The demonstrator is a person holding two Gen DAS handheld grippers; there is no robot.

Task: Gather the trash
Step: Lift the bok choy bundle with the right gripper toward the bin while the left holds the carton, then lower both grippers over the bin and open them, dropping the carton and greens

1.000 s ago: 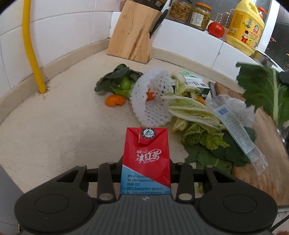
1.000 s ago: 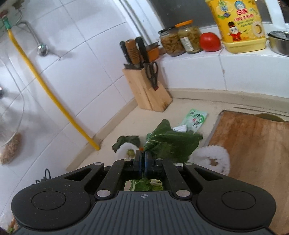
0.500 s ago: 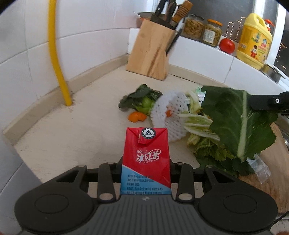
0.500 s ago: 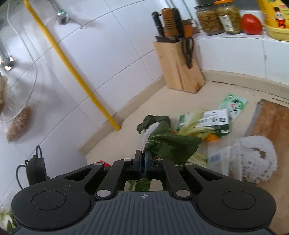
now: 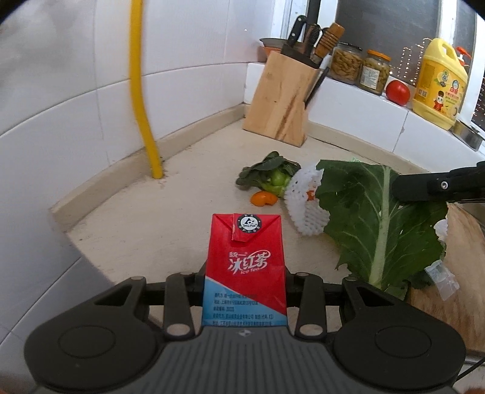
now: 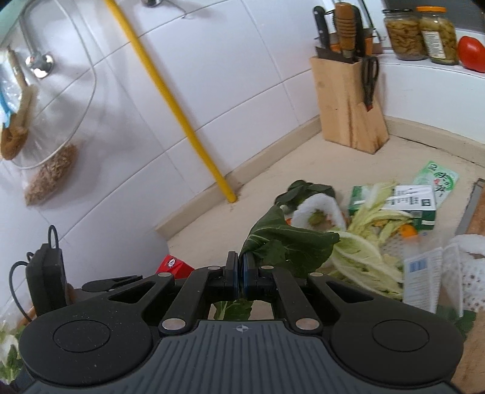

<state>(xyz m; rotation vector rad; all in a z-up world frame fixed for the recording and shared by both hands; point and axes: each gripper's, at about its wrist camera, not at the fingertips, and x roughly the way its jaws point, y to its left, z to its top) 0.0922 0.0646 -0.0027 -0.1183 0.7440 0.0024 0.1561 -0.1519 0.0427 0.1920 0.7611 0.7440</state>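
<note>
Gripping a red tea carton [image 5: 245, 266] between left jaws, pinching a green leaf [image 6: 285, 245] in shut right jaws, above the counter [image 5: 169, 218].

Both views are bright and evenly lit, with soft daylight-like light on the white tiles [image 5: 188, 91] and only faint shadows on the counter [image 5: 182, 212]. The window [image 5: 394, 27] behind the ledge looks dark, with small points of light at its right edge. A pale sheen lies on the tiles in the right wrist view. Fisheye distortion bends the tile seams and the yellow pipe [image 6: 169, 100] into curves, and black corners frame each picture. The left wrist view is sharp (print on the carton [image 5: 245, 263] is readable). The right wrist view is smeared at right, over the wrapper [image 6: 421, 278] and foam net [image 6: 466, 272].
</note>
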